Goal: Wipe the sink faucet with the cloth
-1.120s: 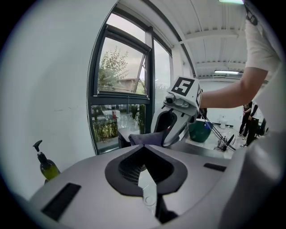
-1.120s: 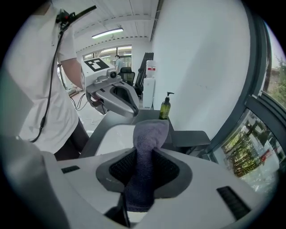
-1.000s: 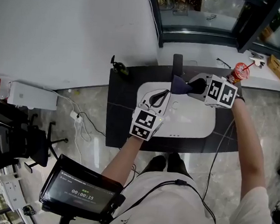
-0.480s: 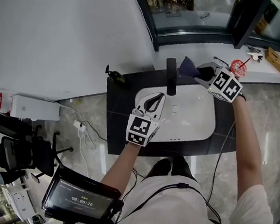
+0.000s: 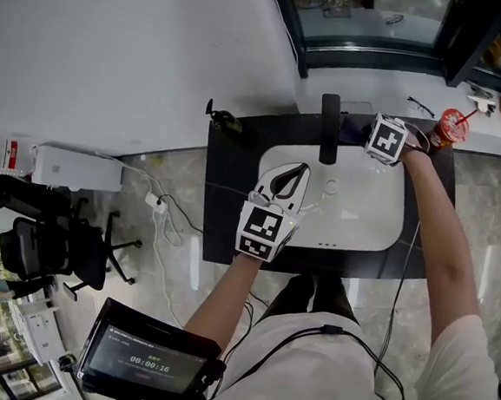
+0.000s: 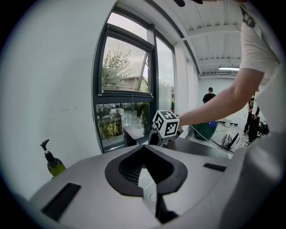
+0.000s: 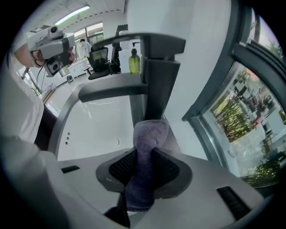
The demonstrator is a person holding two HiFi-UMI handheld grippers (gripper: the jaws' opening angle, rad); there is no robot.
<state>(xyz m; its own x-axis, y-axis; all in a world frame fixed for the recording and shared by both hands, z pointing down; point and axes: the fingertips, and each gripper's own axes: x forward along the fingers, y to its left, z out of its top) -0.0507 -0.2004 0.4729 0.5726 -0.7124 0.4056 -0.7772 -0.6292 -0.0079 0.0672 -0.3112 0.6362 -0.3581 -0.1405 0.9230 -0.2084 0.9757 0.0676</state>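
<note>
The black faucet [image 5: 329, 128] stands at the back of the white sink [image 5: 378, 236], its spout reaching over the basin. My right gripper [image 5: 365, 133] is just right of the faucet, pointing steeply down, shut on a folded purple-grey cloth [image 7: 149, 143]. In the right gripper view the cloth's tip sits at the foot of the faucet's column [image 7: 154, 80]; I cannot tell whether it touches. My left gripper [image 5: 298, 171] hovers over the basin's left side, its jaws together with nothing between them, and the left gripper view shows the right gripper's marker cube [image 6: 166, 123].
A green soap bottle [image 5: 225, 120] stands on the black counter [image 5: 232, 211] left of the sink. A red cup [image 5: 451, 127] and glasses [image 5: 420, 102] lie on the sill to the right. The window is close behind the faucet.
My right gripper carried the cloth from over the basin by the spout, up past the faucet's right side, then down beside its base. The left gripper stayed put.
</note>
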